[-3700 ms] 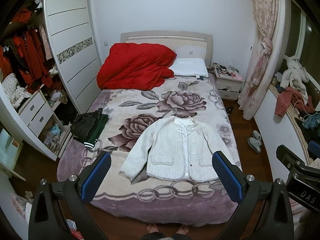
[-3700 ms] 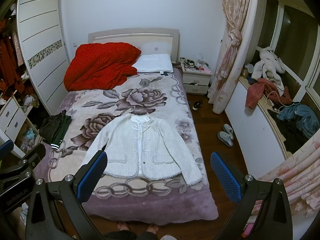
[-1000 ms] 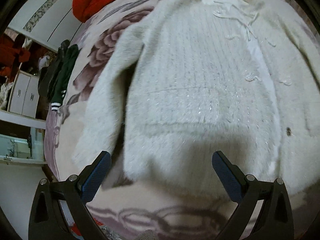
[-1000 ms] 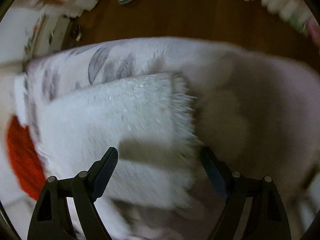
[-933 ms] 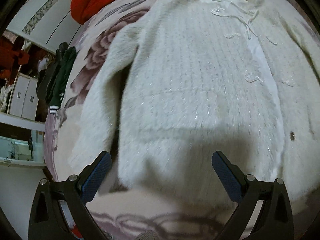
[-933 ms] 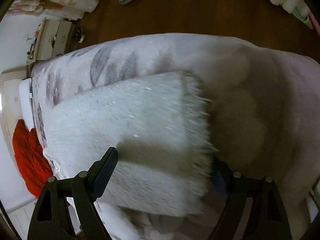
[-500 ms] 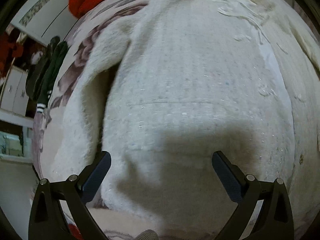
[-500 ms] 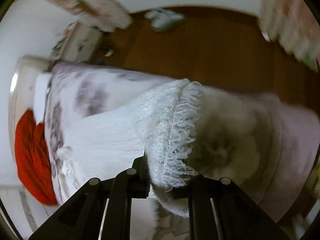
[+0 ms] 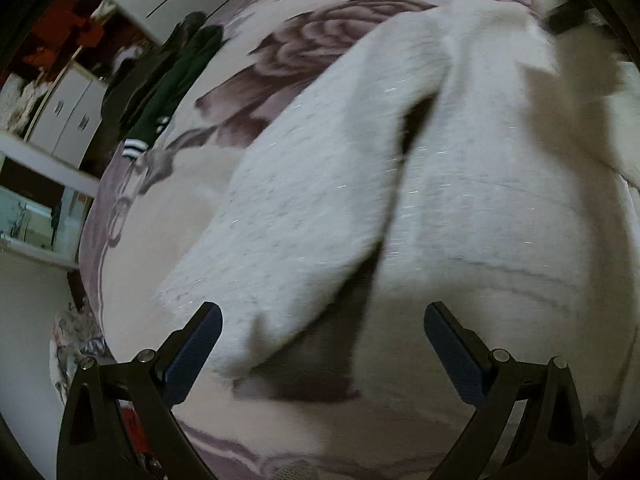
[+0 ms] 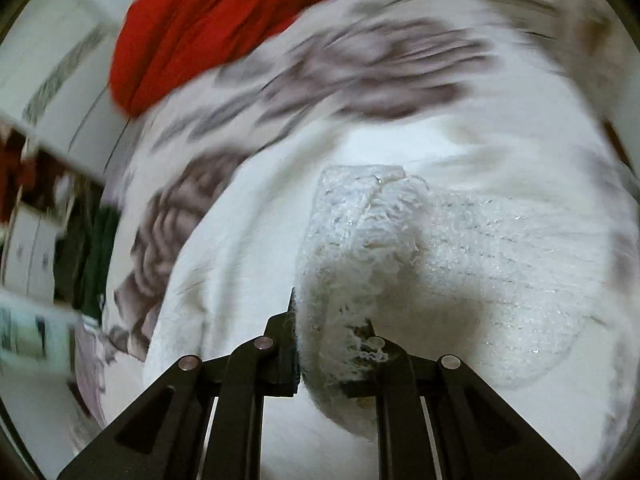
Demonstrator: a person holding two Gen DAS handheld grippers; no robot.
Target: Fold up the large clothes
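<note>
white knit cardigan [image 9: 480,208] lies flat on the bed, its left sleeve [image 9: 304,208] running away from the left gripper [image 9: 320,330], whose fingers are spread wide, cuff just ahead between them. right gripper [image 10: 332,336] is pinched tight on the fringed right cuff [image 10: 352,248], lifted over the body.

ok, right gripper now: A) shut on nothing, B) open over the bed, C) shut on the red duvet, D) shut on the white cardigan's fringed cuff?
D: the right gripper has its jaws nearly together with the fringed cuff of the white cardigan pinched between them.
</note>
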